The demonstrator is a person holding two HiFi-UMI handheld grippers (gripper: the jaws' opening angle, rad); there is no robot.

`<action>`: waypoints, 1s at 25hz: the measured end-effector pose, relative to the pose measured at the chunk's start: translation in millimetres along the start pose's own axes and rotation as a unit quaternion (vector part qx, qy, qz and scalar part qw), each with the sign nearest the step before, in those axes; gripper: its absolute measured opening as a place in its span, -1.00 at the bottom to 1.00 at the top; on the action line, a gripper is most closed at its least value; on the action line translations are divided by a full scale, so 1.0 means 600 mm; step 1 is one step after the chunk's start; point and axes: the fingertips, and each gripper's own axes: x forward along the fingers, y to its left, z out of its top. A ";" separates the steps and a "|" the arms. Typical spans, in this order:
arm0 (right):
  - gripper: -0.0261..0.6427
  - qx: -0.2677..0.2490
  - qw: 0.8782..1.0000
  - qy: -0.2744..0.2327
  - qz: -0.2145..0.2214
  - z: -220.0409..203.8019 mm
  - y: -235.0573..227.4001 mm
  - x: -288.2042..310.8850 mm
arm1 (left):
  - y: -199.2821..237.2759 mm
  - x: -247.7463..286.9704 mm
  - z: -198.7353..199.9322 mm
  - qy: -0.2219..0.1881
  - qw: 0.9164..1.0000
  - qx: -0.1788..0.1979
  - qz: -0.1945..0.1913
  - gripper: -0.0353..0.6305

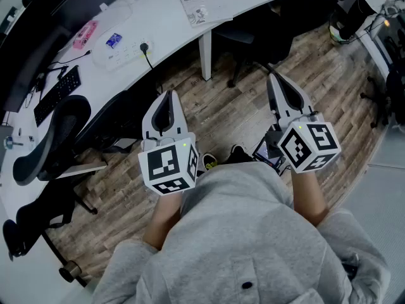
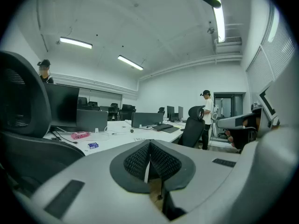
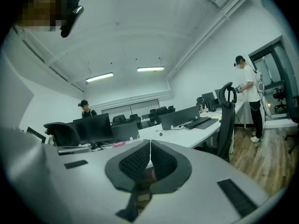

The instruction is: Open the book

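Note:
I make out no book for certain. A flat white printed item point(image 1: 197, 8) lies on the white desk point(image 1: 164, 24) ahead, and I cannot tell whether it is a book. My left gripper point(image 1: 166, 97) and right gripper point(image 1: 274, 79) hang side by side over the wooden floor, short of the desk, both pointing roughly level toward it. In the left gripper view the left gripper point(image 2: 149, 144) has its dark pads together with nothing between them. The right gripper point(image 3: 150, 144) is shut and empty in the same way.
A black office chair point(image 1: 54, 138) stands at my left. On the desk are a keyboard point(image 1: 58, 92), a pink item point(image 1: 85, 34), a small blue item point(image 1: 114, 40) and a power strip point(image 1: 130, 50). A desk leg point(image 1: 205, 56) and another chair point(image 1: 253, 33) stand ahead. One person point(image 2: 206, 118) stands far off.

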 end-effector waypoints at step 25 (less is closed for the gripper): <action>-0.84 -0.006 1.000 -0.010 0.013 0.000 0.040 -0.029 | 0.000 -0.026 0.003 -0.009 1.000 -0.003 -0.014 -0.87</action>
